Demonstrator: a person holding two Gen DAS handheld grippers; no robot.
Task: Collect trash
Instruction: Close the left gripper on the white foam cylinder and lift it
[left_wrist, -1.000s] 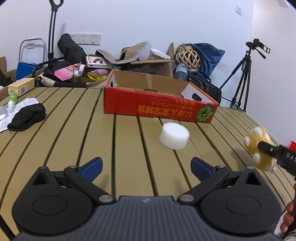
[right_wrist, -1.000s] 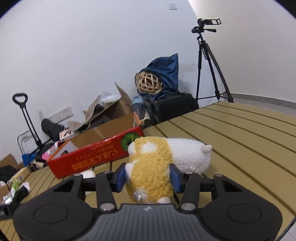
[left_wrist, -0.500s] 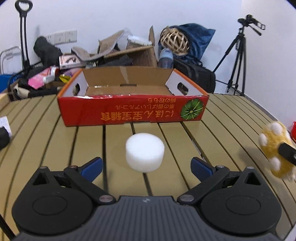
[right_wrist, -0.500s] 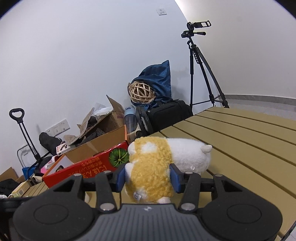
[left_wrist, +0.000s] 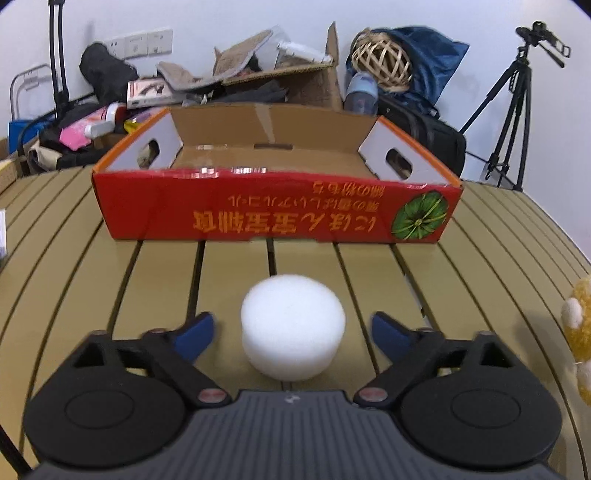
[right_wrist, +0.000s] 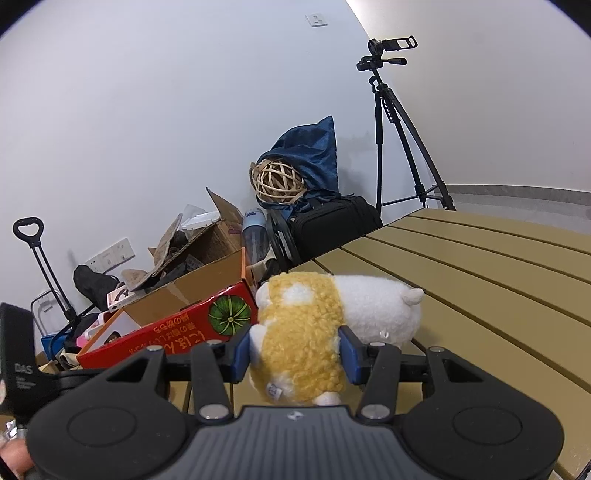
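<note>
A white foam puck (left_wrist: 293, 326) lies on the slatted table (left_wrist: 480, 280), between the blue pads of my left gripper (left_wrist: 293, 334). Its jaws are closing, with a gap still showing on each side of the puck. Just beyond stands an open red cardboard box (left_wrist: 273, 210), empty inside. My right gripper (right_wrist: 295, 354) is shut on a yellow and white plush toy (right_wrist: 314, 332), held above the table to the right of the box (right_wrist: 177, 332). The toy's edge (left_wrist: 578, 325) shows at the far right of the left wrist view.
Behind the table lies clutter: a brown carton (left_wrist: 295, 77), a woven ball (left_wrist: 380, 59) on a blue bag, a black case (left_wrist: 424, 136), a trolley handle (right_wrist: 27, 229). A camera tripod (left_wrist: 513, 110) stands right of it. Part of the left gripper's body (right_wrist: 18, 369) shows at left.
My left gripper has come up to the foam puck, which now sits between its pads, and the jaws have narrowed. The right gripper keeps its grip on the plush toy.
</note>
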